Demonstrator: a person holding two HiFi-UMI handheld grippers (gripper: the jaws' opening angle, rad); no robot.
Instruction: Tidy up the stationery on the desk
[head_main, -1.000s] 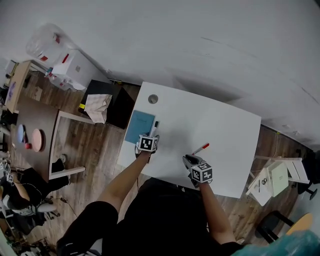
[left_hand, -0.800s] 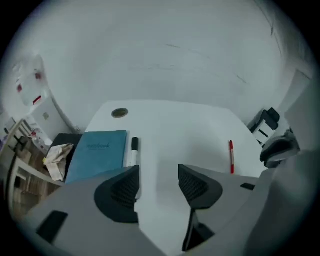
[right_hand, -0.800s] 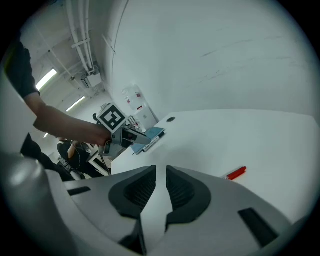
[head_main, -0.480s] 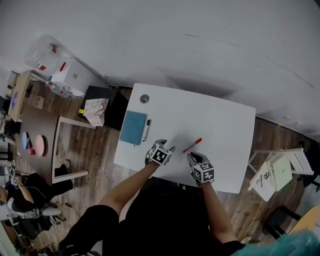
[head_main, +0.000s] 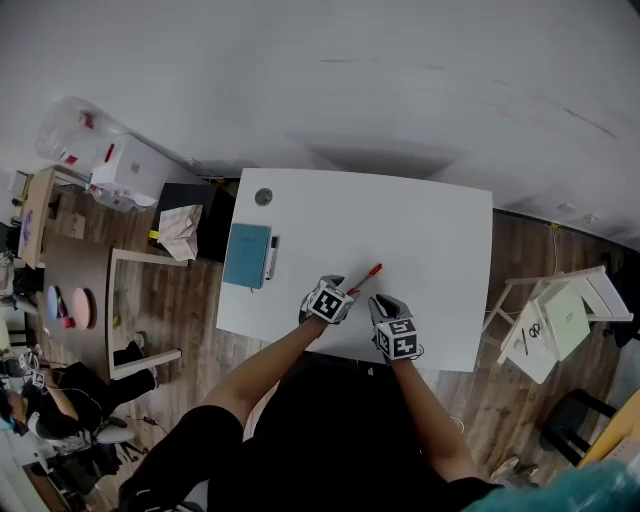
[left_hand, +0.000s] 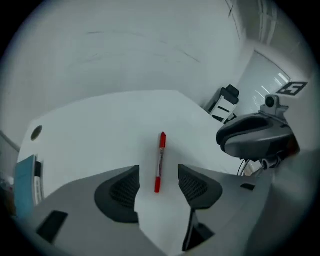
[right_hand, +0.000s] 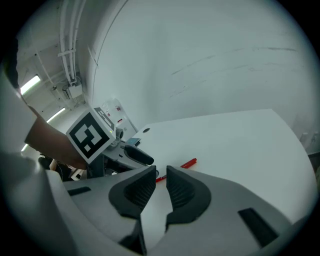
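Framing the red pen (left_hand: 159, 162)
Its near end is straddled by the released left gripper (left_hand: 159, 186) (nothing clenched); the right gripper (right_hand: 160, 187) is closed, empty; the notebook (head_main: 246, 255), well apart, seems tidied.

A white rectangular desk (head_main: 430, 230) is filling the middle of the head view, standing on a brown wooden plank floor (head_main: 190, 300). A thin red marker pen (head_main: 364, 279) is lying slantwise on it, below the centre of the frame. At the desk's left end a flat teal-blue notebook (head_main: 247, 255) is lying, with a slim black-and-white pen (head_main: 272, 257) resting just beside its right edge. A round grey cable hole (head_main: 263, 197) is sitting in the desk's upper left corner.
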